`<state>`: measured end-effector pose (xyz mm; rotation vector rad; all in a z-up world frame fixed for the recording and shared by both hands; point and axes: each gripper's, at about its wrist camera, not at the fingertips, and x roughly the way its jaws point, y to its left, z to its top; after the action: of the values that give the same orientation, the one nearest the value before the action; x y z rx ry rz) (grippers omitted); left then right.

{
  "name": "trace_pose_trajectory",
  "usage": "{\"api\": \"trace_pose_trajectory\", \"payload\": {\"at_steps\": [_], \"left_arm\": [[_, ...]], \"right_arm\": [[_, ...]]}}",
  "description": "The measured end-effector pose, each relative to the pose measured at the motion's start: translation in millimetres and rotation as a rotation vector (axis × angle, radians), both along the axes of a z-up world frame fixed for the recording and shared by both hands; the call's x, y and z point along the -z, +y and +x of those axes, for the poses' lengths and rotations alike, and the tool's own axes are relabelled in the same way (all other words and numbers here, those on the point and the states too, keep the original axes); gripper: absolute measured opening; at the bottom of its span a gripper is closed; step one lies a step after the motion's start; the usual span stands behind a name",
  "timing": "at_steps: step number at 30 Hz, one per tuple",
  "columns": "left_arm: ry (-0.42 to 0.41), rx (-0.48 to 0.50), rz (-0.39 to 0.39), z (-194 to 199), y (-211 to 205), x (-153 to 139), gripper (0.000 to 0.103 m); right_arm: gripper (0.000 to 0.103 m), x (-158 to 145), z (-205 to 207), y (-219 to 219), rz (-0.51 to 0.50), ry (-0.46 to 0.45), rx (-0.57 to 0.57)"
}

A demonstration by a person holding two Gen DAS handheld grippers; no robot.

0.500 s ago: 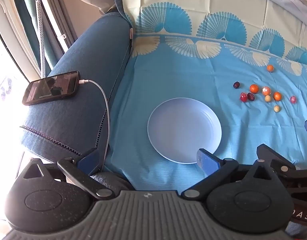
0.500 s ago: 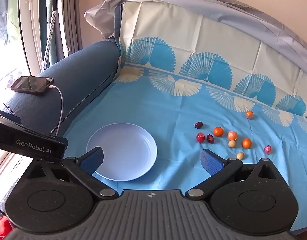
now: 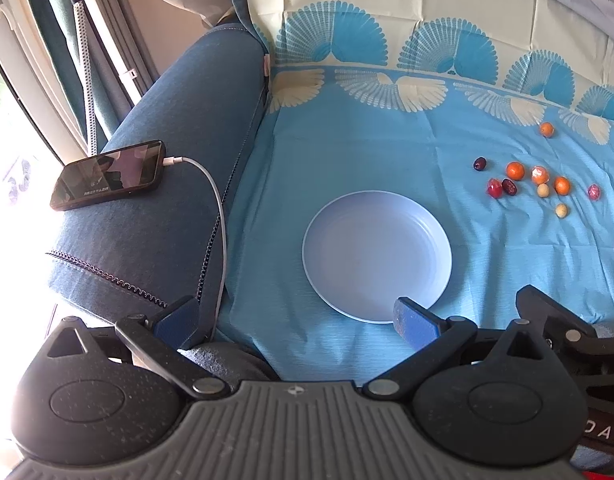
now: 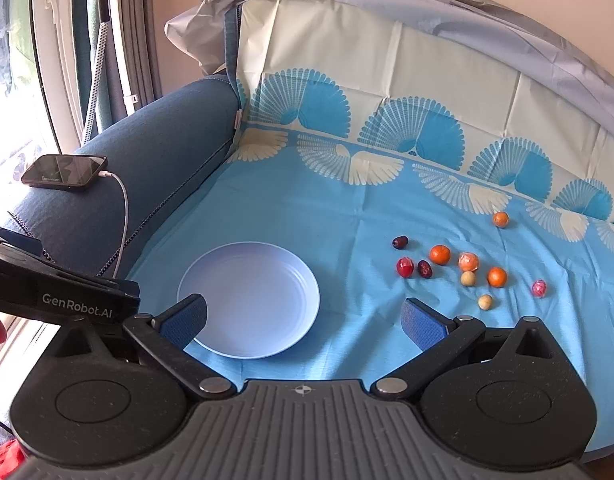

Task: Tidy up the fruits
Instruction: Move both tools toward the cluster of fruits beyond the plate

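A: What is sitting on the sofa?

B: A round, smooth, pale blue plate (image 4: 249,300) is lying flat on a thin blue cloth (image 4: 307,216) with white fan shapes. The little fruits (image 4: 467,268) are lying in a loose bunch on the cloth, off to the right of the plate and apart from it. Some are round and orange, some are dark red and a bit long, two are pale yellow balls.

A: What are the grippers doing?

B: The left gripper (image 3: 299,320) is hanging wide open with nothing in it, just before the plate's near edge. The right gripper (image 4: 305,320) is wide open too, and holding nothing. Their pads are blue and bumpy.

A: Is anything looking different from a moment ago?

B: No, the plate and fruits are staying put, and both grippers are keeping the same spot.

A: And the room?

B: A shiny black phone (image 3: 107,174) is resting on the blue woven sofa arm (image 3: 167,140), with a white cable (image 3: 215,216) plugged in. Curtains (image 4: 91,40) are hanging by a bright window.
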<state>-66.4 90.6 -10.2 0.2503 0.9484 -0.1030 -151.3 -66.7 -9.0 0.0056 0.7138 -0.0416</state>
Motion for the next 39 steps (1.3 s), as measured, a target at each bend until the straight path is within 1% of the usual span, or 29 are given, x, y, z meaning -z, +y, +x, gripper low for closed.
{"api": "trace_pose_trajectory", "payload": {"at_steps": [4,8,11,14,17,21,26,35,39], "left_arm": [[0.003,-0.003,0.002,0.2,0.9,0.6,0.103],[0.0,-0.004,0.007,0.4,0.5,0.7,0.103],[-0.001,-0.005,0.008,-0.1,0.4,1.0,0.103],[0.001,-0.005,0.01,-0.2,1.5,1.5,0.103],[0.0,-0.006,0.014,-0.8,1.7,2.1,0.103],[0.003,-0.008,0.018,-0.8,0.7,3.9,0.103],[0.006,-0.01,0.021,-0.4,0.6,5.2,0.103],[0.006,-0.011,0.021,-0.2,1.1,5.5,0.103],[0.008,-0.012,0.023,0.7,-0.1,6.6,0.103]], "right_arm": [[0.103,1.6,-0.5,1.9,-0.001,-0.003,-0.006],[0.103,-1.8,0.0,-0.3,0.043,0.005,-0.007],[0.103,-1.0,-0.2,-0.3,0.028,0.003,-0.014],[0.103,-0.7,-1.3,-1.5,0.037,-0.002,-0.017],[0.103,1.1,-0.7,-1.9,0.006,-0.021,-0.02],[0.103,1.3,-1.2,-2.3,0.01,-0.068,-0.029],[0.103,1.3,-1.8,-1.9,0.011,-0.074,-0.037],[0.103,2.4,0.4,-2.6,-0.004,-0.05,-0.039],[0.103,5.8,1.7,-5.3,0.009,-0.039,-0.039]]}}
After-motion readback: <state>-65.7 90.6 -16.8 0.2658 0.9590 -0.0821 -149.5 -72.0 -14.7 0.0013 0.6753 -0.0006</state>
